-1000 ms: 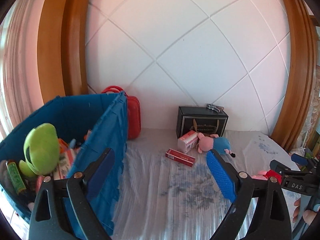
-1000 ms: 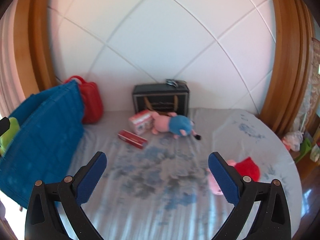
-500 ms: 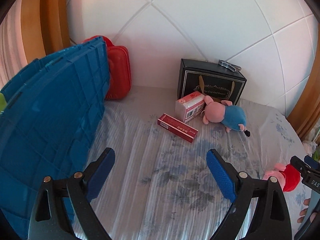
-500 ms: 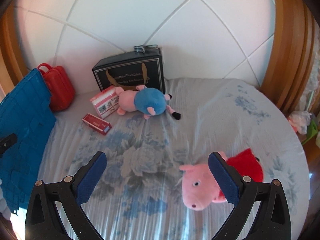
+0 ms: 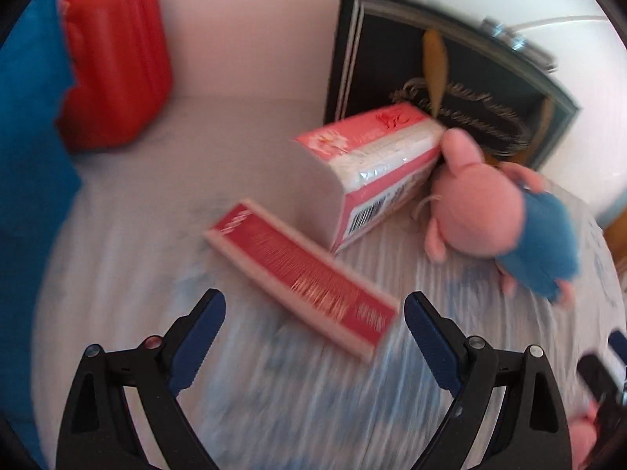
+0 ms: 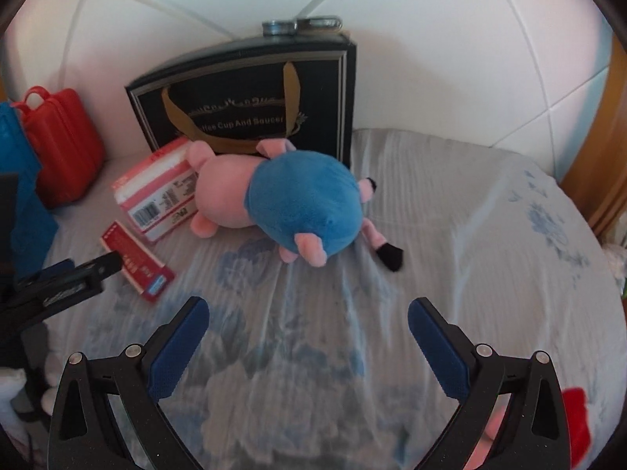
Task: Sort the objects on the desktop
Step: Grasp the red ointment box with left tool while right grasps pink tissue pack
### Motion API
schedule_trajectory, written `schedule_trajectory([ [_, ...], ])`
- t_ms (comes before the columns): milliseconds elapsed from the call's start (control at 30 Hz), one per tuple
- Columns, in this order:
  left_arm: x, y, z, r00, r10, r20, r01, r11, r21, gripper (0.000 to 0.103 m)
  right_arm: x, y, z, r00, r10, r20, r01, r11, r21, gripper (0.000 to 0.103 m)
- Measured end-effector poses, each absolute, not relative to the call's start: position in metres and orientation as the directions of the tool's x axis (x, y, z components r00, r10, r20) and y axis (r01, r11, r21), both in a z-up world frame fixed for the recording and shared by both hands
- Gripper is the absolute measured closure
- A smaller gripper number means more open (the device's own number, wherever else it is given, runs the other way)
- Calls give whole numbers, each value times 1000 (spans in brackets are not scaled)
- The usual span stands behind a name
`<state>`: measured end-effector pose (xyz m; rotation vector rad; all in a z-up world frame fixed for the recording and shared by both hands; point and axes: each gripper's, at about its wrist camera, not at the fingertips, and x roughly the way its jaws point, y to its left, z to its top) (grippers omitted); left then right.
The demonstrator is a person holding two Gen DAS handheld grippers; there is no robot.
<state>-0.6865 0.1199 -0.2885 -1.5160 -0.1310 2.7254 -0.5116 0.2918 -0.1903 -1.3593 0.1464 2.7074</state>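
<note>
1. L gripper (image 5: 313,313) was spread wide, nothing between its jaws, hanging just above the near end of the flat red box (image 5: 301,280).
2. Red box lay flat on the floral cloth (image 6: 450,211), just beside the pink tissue pack (image 5: 372,172); view blurred, so touching or not – can't tell.
3. R gripper (image 6: 307,321) also spread, empty, over bare cloth near the pig plush (image 6: 286,196).
4. Plush lay on its side, head against the tissue pack, in front of the black gift box (image 6: 250,90).
5. Red case (image 6: 62,145) stood by the wall; blue crate (image 5: 27,156) at the left edge.
6. A 2nd plush, red & pink (image 6: 576,427), showed partly behind the R gripper's right finger.
</note>
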Motion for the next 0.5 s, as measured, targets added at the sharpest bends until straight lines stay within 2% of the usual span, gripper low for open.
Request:
schedule_trajectory([
  [100, -704, 132, -318, -507, -6, -862, 12, -1000, 0, 9, -533, 289, -214, -583, 60, -810, -137, -990, 26, 0],
  [367, -689, 55, -335, -545, -11, -838, 45, -999, -16, 13, -564, 242, -237, -581, -57, -812, -41, -994, 99, 0],
  [500, -694, 39, -334, -561, -1, -828, 17, -1000, -10, 21, -581, 200, -224, -606, -128, -785, 14, -989, 150, 0],
])
